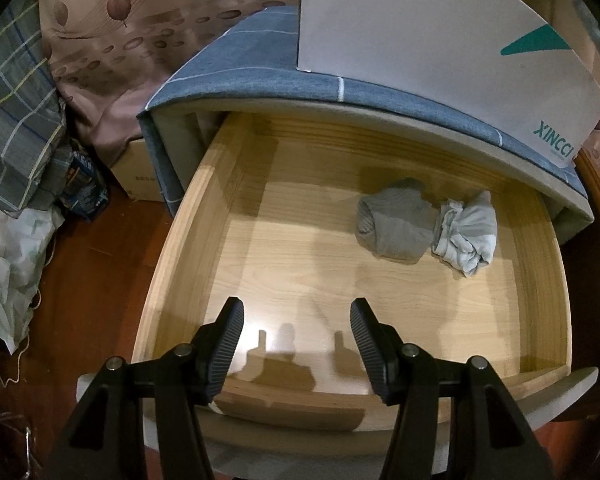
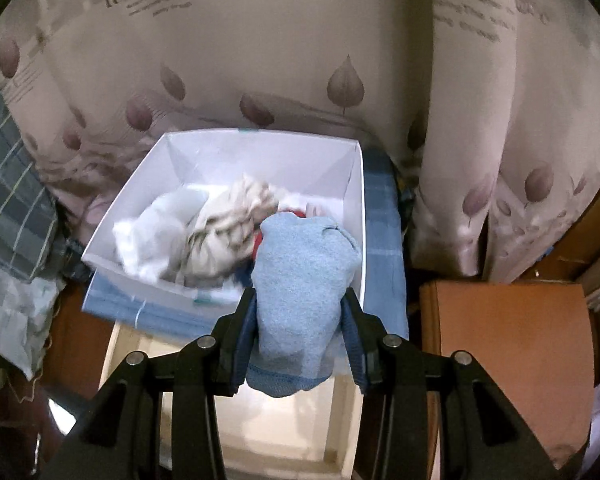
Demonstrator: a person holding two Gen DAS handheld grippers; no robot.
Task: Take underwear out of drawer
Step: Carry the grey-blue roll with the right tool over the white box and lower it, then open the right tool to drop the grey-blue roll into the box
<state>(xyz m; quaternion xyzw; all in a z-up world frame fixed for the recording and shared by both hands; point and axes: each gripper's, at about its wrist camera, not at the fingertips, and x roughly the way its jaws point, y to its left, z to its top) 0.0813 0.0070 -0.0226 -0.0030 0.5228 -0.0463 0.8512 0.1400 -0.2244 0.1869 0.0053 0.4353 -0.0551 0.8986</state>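
The pale wooden drawer (image 1: 236, 184) stands pulled out under a cabinet draped in blue cloth. Two rolled pieces lie at its back right: a grey underwear roll (image 1: 392, 220) and a light blue-white one (image 1: 466, 240) touching it. My left gripper (image 1: 297, 316) hovers open over the drawer's front, nothing between its fingers. My right gripper (image 2: 300, 300) is shut on a rolled blue-grey underwear (image 2: 300, 280), held high above the drawer, just in front of a white box (image 2: 260, 152) that holds several crumpled garments.
The white box (image 1: 420, 32) sits on the blue cloth-covered cabinet top (image 1: 260, 64). Leaf-print curtains (image 2: 260, 40) hang behind. A brown cabinet top (image 2: 508, 340) is at the right. Plaid bedding (image 1: 16, 120) and a cardboard box (image 1: 136, 172) lie left on the dark floor.
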